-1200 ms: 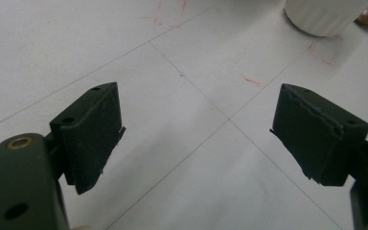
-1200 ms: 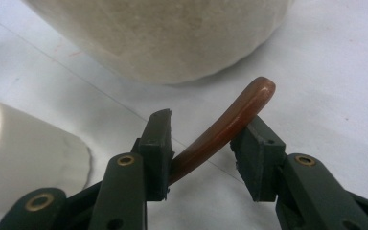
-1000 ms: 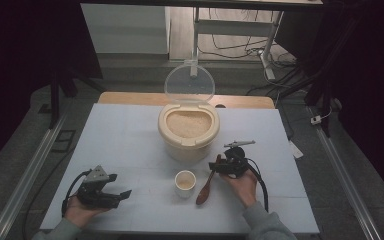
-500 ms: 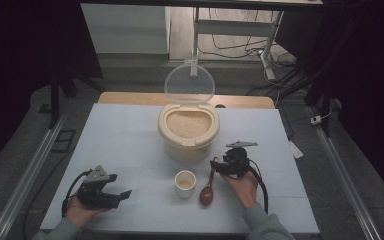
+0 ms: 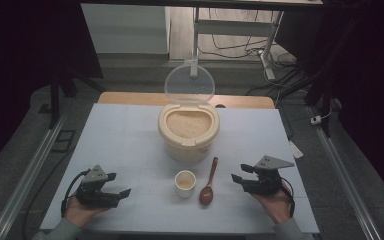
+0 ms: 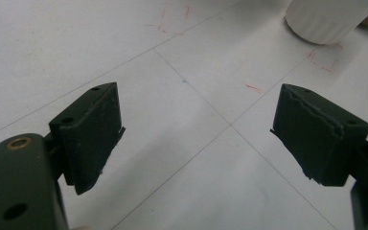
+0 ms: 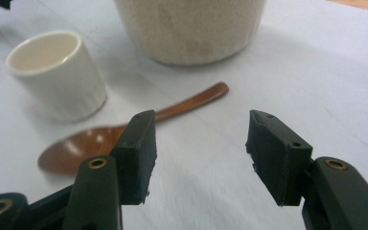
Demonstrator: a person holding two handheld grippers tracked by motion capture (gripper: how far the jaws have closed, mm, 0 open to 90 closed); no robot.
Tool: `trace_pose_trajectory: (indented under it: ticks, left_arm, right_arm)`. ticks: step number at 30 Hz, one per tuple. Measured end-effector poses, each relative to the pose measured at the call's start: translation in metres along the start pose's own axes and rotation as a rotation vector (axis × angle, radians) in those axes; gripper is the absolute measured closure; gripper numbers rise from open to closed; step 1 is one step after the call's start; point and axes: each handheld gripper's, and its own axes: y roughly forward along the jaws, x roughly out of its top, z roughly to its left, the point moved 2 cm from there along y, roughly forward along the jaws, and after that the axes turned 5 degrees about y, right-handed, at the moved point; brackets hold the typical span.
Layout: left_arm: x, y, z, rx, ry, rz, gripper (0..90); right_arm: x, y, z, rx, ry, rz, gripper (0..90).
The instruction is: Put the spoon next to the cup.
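Note:
A cream rice container (image 5: 188, 131) full of rice stands mid-table with its clear lid (image 5: 189, 83) raised. In front of it sit a small white cup (image 5: 185, 182) and a brown wooden spoon (image 5: 208, 182), which lies flat beside the cup. My right gripper (image 5: 238, 172) hovers to the right of the spoon, open, its jaws just having been closing a little with nothing between them. In the right gripper view the gripper (image 7: 201, 143) faces the spoon (image 7: 124, 132), the cup (image 7: 57, 72) and the container (image 7: 191, 28). My left gripper (image 5: 120, 184) rests at the front left, open and empty (image 6: 196, 129).
The pale table (image 5: 130, 130) has bare room on both sides of the container. A wooden board edge (image 5: 130, 98) runs along the back. Metal rails (image 5: 30, 165) flank the table, and cables lie on the floor behind.
The right gripper let go of the spoon, which now lies on the table beside the cup, and moved away to the right. The left gripper stayed put.

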Motion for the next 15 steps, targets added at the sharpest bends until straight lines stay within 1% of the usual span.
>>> trace_pose_trajectory:
  ticks: [1, 2, 4, 7, 8, 9, 10, 11, 12, 13, 15]
  left_arm:
    - [0.000, 0.000, 0.000, 0.002, 0.002, -0.002, 16.7]
    - [0.000, -0.001, 0.000, 0.004, 0.005, -0.005, 16.7]
    - [0.000, -0.001, 0.000, 0.006, 0.005, -0.009, 16.7]
    - [0.000, -0.001, 0.001, 0.005, 0.004, -0.014, 16.6]
    - [0.000, -0.001, 0.000, 0.005, 0.006, -0.014, 16.5]
    - [0.000, -0.001, 0.000, 0.006, 0.008, -0.014, 16.5]
    - [0.000, -0.001, 0.000, 0.006, 0.009, -0.015, 16.4]
    - [0.000, -0.001, 0.000, 0.006, 0.010, -0.016, 16.4]
    - [0.000, -0.002, -0.001, 0.008, 0.011, -0.018, 16.4]
    - [0.001, -0.002, -0.001, 0.008, 0.012, -0.020, 16.4]
    - [0.001, -0.002, -0.001, 0.008, 0.012, -0.022, 16.3]
  right_arm:
    - [-0.004, -0.004, -0.001, -0.003, -0.015, -0.001, 43.6]
    - [-0.006, -0.007, -0.002, 0.003, -0.018, -0.006, 43.6]
    - [-0.011, -0.013, -0.006, 0.007, -0.016, -0.021, 43.4]
    - [-0.016, -0.020, -0.012, 0.000, -0.011, -0.031, 43.2]
    - [-0.016, -0.021, -0.013, -0.008, -0.014, -0.029, 43.1]
    - [-0.017, -0.021, -0.013, 0.001, -0.013, -0.039, 43.1]
    - [-0.017, -0.021, -0.013, -0.001, -0.020, -0.034, 43.1]
    - [-0.017, -0.021, -0.012, 0.006, -0.023, -0.041, 43.0]
    - [-0.016, -0.021, -0.011, 0.000, -0.031, -0.034, 42.9]
    - [-0.016, -0.021, -0.011, 0.008, -0.032, -0.036, 42.7]
    - [-0.016, -0.020, -0.009, 0.008, -0.041, -0.034, 42.4]
